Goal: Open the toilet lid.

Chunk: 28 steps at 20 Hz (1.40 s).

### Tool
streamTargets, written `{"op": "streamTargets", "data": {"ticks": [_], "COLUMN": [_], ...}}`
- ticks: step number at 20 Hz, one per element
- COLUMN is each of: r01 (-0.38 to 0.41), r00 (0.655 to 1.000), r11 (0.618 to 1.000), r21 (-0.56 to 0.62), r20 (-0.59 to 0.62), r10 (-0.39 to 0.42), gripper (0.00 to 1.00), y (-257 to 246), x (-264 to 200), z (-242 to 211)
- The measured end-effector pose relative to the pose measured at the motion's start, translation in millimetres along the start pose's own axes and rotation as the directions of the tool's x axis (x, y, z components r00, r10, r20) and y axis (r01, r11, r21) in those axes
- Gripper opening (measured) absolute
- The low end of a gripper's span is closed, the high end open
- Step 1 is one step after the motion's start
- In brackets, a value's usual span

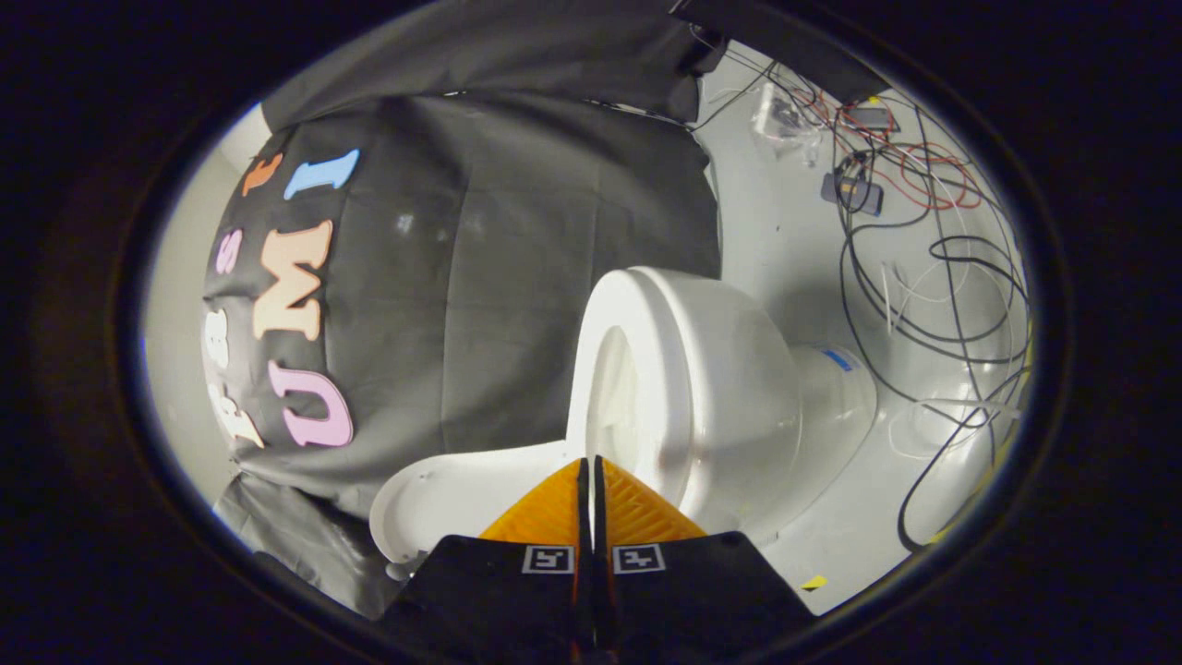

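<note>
A: What is the hand-held gripper [591, 471] doing?

B: Its two fingers are pressed together, with only a thin dark slit between them and nothing pinched in it. The tips sit right at the edge of the toilet lid [462, 499].

A: And the lid itself?

B: It is a flat, glossy white oval, swung away from the bowl. It spreads out from the fingertips to one side, its underside facing the camera, with a raised edge running round it and a small stud near the far curve. I cannot tell whether the tips actually touch it.

A: Where is the rest of the toilet?

B: Just beyond the fingers. The toilet bowl [729, 379] is smooth white, its seat ring [609, 369] uncovered and the hollow inside showing. The whole view is rolled sideways, so the bowl seems to lie on its side.

A: Farther back?

B: A white floor [794, 240] with a tangle of black, white and red cables [933, 268], and the black cloth wall [517, 277] behind the lid.
</note>
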<state>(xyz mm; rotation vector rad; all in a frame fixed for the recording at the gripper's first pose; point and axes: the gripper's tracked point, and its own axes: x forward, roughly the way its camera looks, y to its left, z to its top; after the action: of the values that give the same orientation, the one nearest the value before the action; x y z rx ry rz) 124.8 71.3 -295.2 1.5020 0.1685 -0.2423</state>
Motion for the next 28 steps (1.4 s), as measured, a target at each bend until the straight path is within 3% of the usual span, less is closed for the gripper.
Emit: {"op": "streamTargets", "data": {"ticks": [6,14,19,26,28], "r01": [-0.019,0.054,0.082,0.113,0.096], "r00": [0.999,0.998,0.996,0.989,0.99], "r11": [0.997,0.973,0.936,0.826,0.823], "r21": [-0.071,-0.223,-0.343,-0.552,-0.561], "r20": [-0.039,-0.002,0.007,-0.019,-0.029], "r10": [0.017,-0.056,-0.085,-0.147,-0.135], "gripper": [0.01,0.01,0.01,0.01,0.01], "y": [22.2,32.5,48.9,64.0,70.9], "x": [3.5,0.5,-3.5,0.9,2.0], "z": [-15.0,-13.1,-20.8,-43.8,-47.8]}}
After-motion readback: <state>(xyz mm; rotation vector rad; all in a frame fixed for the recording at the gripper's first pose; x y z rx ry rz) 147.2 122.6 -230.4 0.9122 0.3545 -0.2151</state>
